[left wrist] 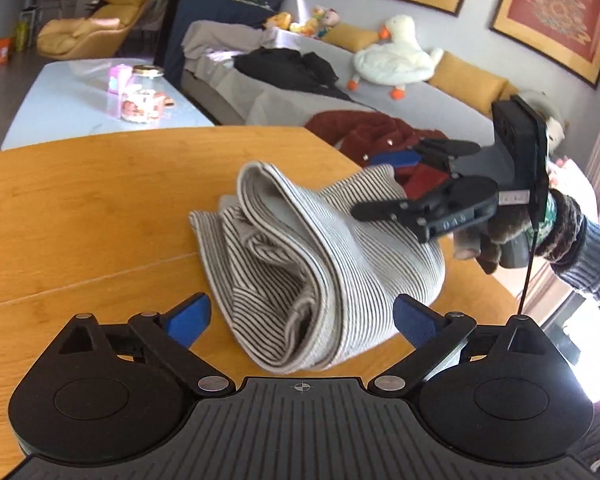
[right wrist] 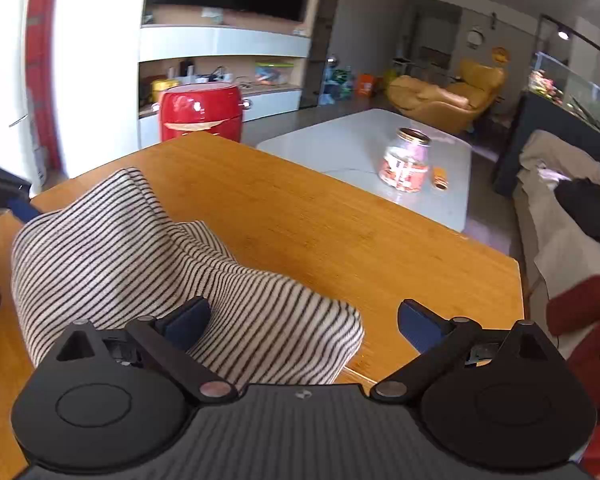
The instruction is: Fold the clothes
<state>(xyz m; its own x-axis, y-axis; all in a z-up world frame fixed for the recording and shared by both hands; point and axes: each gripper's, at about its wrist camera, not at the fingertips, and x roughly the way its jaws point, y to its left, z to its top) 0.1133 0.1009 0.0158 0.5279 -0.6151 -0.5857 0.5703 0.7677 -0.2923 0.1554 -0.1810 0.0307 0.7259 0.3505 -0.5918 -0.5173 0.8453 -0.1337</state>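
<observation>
- The striped cloth [left wrist: 300, 256] lies bunched in thick rolled layers on the table [left wrist: 80, 208], directly ahead of the left tool [left wrist: 302, 320], its long run going away from that tool.
- Left tool: fingers spread, straddling the cloth's near end, pinching nothing.
- Right tool [right wrist: 304, 320]: spread too; the cloth sits ahead and to its left, under its left finger.
- Both tools are close; the left faces the cloth squarely.

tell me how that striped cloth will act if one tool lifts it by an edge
The striped cloth is probably floppy: it lies in soft rolled folds on the table, so lifting one edge would likely let the folds unroll and hang. It looks like thin knit, so likely light. A push would probably bunch it rather than slide it whole.
</observation>
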